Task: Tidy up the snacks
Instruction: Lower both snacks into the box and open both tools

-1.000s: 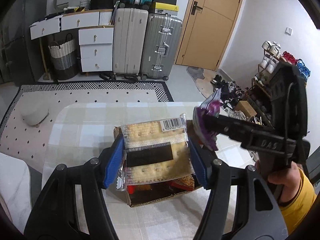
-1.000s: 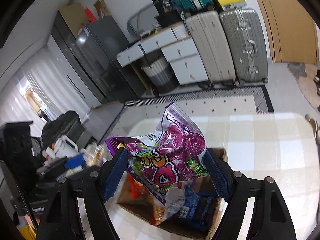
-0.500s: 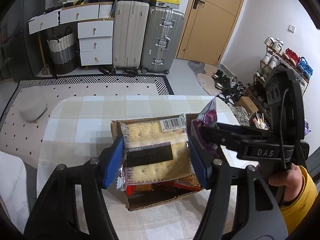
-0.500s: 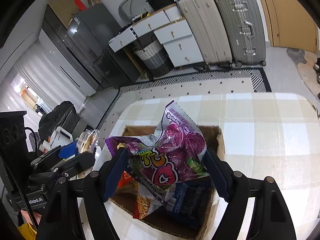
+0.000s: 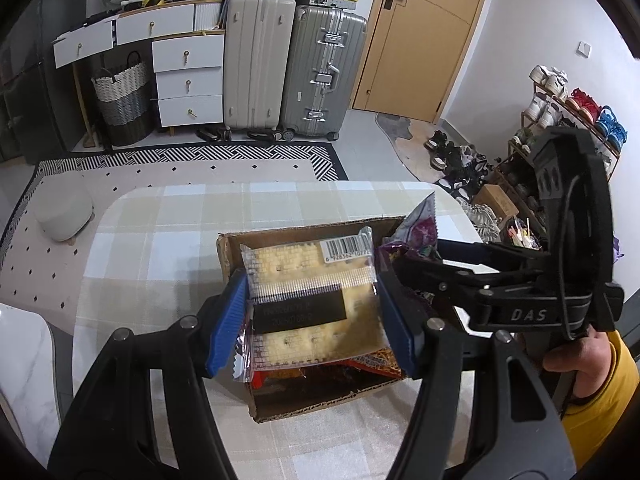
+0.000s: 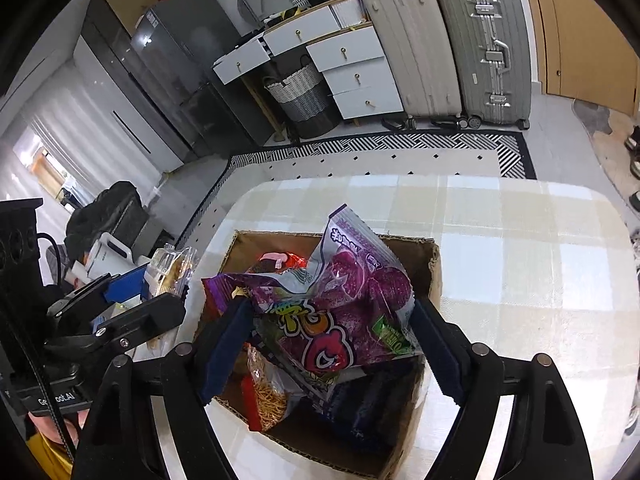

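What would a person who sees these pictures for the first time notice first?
Probably the two packets held over the open cardboard box on the checked tablecloth. The right gripper is shut on a shiny purple snack bag, and the left gripper is shut on a clear cracker packet with a barcode. Behind the table, two tall suitcases stand beside white drawers.

Both grippers moved closer over the cardboard box (image 6: 434, 264), bringing the cracker pack (image 5: 312, 300) and purple snack bag (image 6: 340, 304) down toward it.
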Tool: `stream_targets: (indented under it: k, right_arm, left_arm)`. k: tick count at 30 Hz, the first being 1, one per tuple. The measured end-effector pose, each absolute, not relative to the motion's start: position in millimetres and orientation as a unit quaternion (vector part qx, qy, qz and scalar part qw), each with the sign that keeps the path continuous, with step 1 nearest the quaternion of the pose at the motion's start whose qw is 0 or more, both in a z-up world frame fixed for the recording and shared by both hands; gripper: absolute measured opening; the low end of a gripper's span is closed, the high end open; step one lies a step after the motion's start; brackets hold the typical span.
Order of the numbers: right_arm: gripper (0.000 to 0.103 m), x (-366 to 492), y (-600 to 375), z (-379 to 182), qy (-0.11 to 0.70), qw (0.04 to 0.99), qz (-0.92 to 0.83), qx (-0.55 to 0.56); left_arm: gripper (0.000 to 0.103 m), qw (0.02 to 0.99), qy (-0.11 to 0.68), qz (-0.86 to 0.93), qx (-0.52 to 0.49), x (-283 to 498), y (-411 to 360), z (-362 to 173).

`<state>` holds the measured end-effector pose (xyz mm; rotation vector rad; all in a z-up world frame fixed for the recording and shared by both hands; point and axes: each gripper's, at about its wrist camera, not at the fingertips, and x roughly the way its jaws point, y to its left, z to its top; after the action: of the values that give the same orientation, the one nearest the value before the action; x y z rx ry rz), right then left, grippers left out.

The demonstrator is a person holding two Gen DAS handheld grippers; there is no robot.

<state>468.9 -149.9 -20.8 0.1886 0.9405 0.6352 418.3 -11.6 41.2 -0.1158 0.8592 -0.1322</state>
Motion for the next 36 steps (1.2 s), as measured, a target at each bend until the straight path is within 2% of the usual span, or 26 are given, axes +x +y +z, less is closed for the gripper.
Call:
stream_targets:
  k: [10, 36]
  right_arm:
    - [0.092, 463, -152, -13, 0.429, 0.842, 0.314, 0.092]
    - [0.092, 436, -176, 23, 0.349, 0.862, 0.341, 0.139]
  left_arm:
    - [0.061, 0.901, 0.426, -0.072, -0.049, 419, -15, 33]
    - [0.063, 0.891, 0.443, -0.080, -0.056, 431, -12, 3]
